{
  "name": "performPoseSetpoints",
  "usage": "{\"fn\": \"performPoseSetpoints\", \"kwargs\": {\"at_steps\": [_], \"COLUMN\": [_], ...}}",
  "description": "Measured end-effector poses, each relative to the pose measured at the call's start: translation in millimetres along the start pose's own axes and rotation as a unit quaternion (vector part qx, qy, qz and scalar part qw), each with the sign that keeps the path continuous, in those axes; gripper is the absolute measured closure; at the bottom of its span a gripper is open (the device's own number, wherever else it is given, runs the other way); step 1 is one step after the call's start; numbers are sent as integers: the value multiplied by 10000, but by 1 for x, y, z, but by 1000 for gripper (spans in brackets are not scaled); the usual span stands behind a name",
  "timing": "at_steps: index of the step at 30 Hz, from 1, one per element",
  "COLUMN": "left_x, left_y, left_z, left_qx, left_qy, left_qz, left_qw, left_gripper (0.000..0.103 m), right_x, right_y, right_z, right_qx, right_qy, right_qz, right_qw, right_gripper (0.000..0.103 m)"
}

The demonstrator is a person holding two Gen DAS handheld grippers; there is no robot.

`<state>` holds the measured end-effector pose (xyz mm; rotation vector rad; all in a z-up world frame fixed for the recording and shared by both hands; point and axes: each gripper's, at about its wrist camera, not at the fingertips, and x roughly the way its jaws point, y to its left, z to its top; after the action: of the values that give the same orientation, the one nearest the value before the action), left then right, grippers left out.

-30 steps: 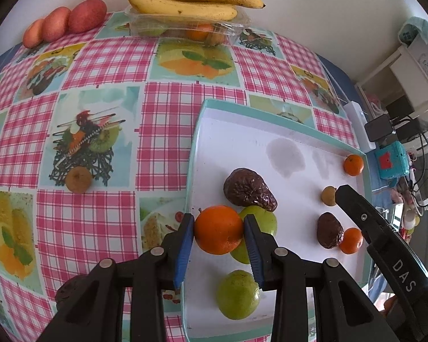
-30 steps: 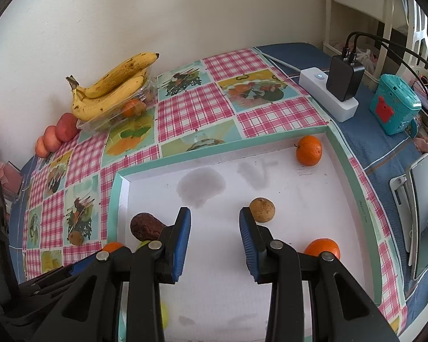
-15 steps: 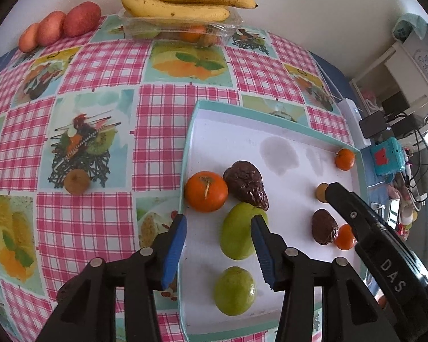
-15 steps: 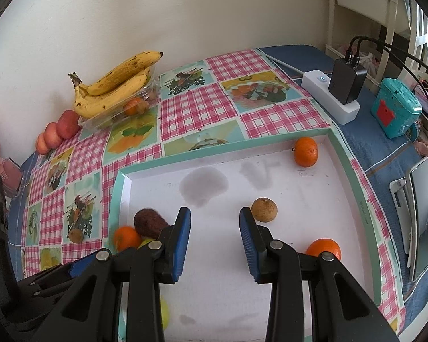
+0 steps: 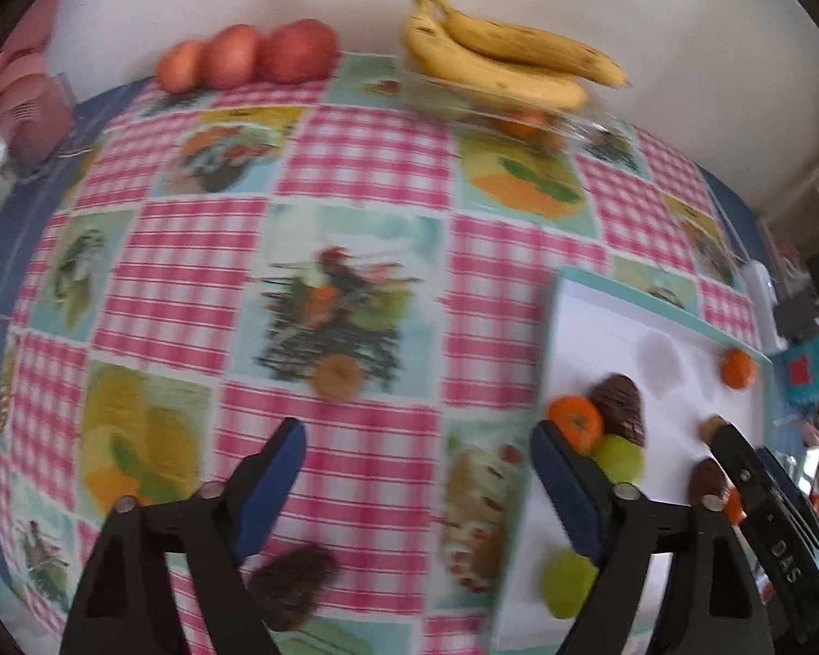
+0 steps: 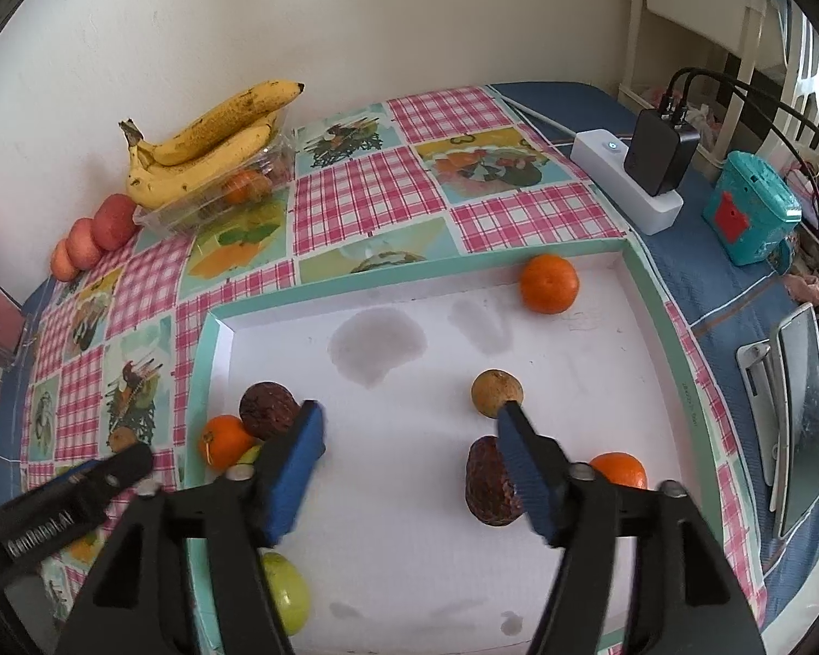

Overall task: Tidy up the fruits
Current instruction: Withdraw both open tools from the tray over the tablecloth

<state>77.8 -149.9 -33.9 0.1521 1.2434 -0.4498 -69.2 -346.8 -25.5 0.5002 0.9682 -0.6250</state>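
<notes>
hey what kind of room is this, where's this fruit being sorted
Probably a lived-in room at home, not a lab: a fruit-print checked tablecloth, bananas against a plain wall, and a power strip with a charger plugged in.

left claw [image 5: 417, 483]: jaws spread wide, nothing between the blue pads [image 5: 270, 486], tips pointing forward and down over the counter. its view is motion-blurred. right claw [image 6: 409, 461]: jaws also spread wide, empty, blue pads [image 6: 295, 469] angled outward, tips pointing forward and down. each claw's black finger shows in the other's view: the right at the lower right edge of the left view, the left at the lower left edge of the right view.
</notes>
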Motion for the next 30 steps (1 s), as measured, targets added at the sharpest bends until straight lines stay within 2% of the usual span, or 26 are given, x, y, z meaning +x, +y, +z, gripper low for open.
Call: {"fn": "performPoseSetpoints", "kwargs": {"at_steps": [2,5,6,7,8,19,30], "left_x": [-3,-10,-14,-15,-17,-31,-19], "left_y": [8,21,25,28,31,43,62], "left_z": [3,6,7,8,8,-8,-32], "left_qx": [-69,-126,-143,-165,-186,-150,-325], "left_qy": [-105,-271,-305,-337,-371,-436,-59], "left_qz": [122,311,329,339,344,340,196], "left_qw": [9998,9991,9989,9987,9985,9984,9993], "left_gripper": [4,1,1,1,0,0,0], "right_x": [0,1,1,1,1,-11,-22], "right_y": [2,5,6,7,8,22,38], "right_z": [-1,-1,-2,-3,-4,-24,-47], "right_qx": [-47,-97,-110,-123,-132,-171,-176], "right_qy": [-18,-13,-11,-6,-16,7,253], "right_qz": [-22,-27,-22,-17,-10,3,217], "right_qw": [10000,9999,9999,9999,9999,9999,9993], "right_gripper": [27,25,21,8,4,4,4]}}
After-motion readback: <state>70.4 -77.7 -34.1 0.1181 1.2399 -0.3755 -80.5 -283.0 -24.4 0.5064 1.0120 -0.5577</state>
